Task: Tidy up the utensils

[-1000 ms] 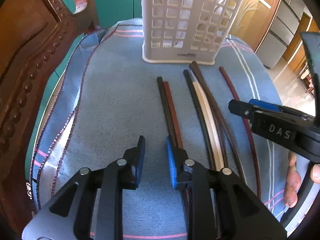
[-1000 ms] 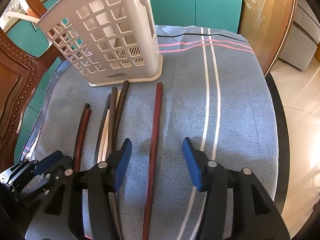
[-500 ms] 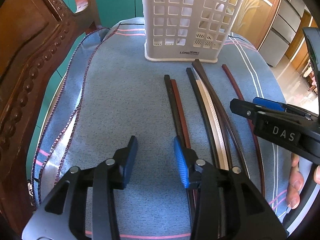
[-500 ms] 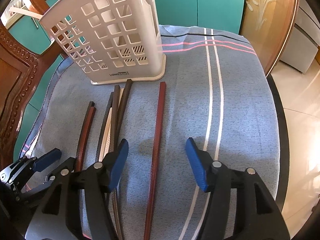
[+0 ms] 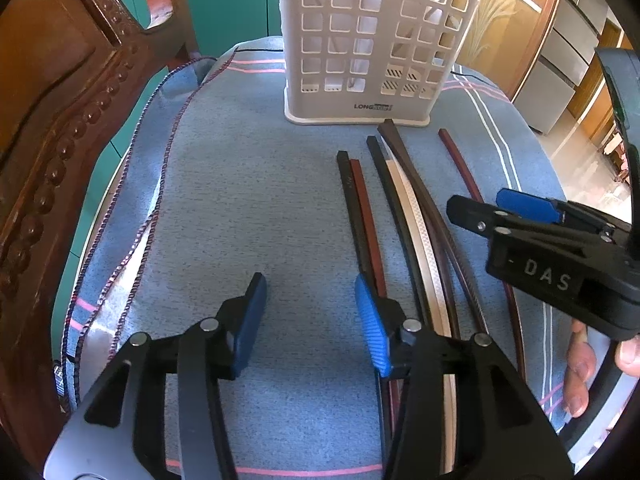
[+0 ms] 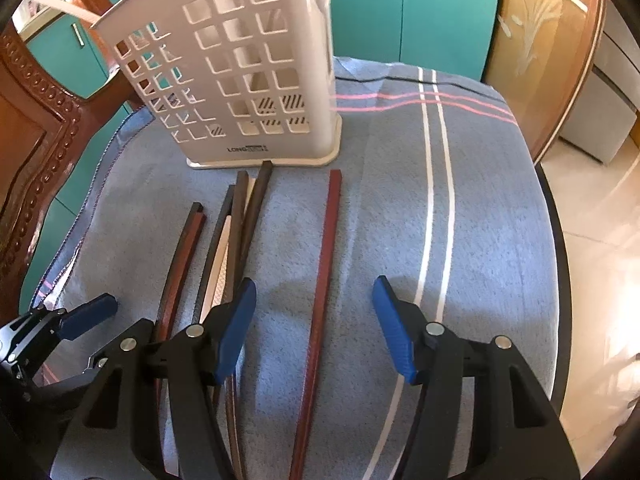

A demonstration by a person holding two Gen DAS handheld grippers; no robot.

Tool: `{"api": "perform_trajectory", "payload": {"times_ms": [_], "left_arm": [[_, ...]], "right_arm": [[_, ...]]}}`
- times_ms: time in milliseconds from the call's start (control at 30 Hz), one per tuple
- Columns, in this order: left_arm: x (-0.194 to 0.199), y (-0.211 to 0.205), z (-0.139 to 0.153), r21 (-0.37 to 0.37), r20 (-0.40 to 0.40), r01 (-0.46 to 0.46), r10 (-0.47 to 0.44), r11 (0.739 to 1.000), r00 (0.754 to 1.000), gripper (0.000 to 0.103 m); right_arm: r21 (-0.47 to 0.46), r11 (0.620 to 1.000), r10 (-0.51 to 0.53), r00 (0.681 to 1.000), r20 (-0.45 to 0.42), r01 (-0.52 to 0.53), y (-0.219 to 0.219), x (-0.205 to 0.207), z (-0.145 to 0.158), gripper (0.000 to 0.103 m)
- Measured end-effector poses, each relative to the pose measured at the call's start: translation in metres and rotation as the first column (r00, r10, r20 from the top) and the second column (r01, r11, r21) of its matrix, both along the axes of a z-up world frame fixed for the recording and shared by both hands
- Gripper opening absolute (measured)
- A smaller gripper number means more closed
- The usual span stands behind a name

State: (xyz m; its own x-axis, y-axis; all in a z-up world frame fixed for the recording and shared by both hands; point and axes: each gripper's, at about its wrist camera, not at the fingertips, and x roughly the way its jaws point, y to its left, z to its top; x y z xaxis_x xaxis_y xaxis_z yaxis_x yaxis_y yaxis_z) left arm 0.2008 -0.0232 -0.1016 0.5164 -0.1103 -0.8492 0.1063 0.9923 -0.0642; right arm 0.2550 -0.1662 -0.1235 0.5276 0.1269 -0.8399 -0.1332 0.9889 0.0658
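Observation:
Several long chopsticks lie on the blue cloth (image 5: 248,200) in front of a white perforated utensil holder (image 5: 360,40). A black and red pair (image 5: 360,208) lies just right of my left gripper (image 5: 308,292), whose jaws are opening with nothing between them. Further right lies a bundle of black, cream and dark brown sticks (image 5: 412,216). A single red-brown chopstick (image 6: 326,248) runs between the fingers of my right gripper (image 6: 314,292), which stands open above it without touching. The holder (image 6: 248,80) looks empty through its holes.
A carved wooden chair (image 5: 52,120) rises close on the left. The table's dark rim (image 6: 560,280) curves along the right, with tiled floor beyond. A person's fingers (image 5: 580,368) show under the right gripper's body. Teal cabinet doors (image 6: 400,8) stand behind the holder.
My left gripper's jaws have spread from nearly shut to well apart. The right jaws widened slightly. Chopsticks and holder have not moved on the cloth.

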Motion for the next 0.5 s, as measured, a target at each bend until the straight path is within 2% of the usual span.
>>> {"api": "perform_trajectory", "payload": {"times_ms": [267,500], "left_arm": [[-0.002,0.001,0.000,0.005,-0.003,0.005,-0.005,1.000,1.000,0.050],[-0.002,0.001,-0.002,0.010,-0.007,0.012,-0.012,1.000,1.000,0.053]], "right_arm": [[0.002,1.000,0.030,0.999,0.046,-0.030,0.014,0.010,0.003,0.060],[-0.012,1.000,0.024,0.999,0.043,-0.024,0.028,0.026,-0.002,0.060]]}}
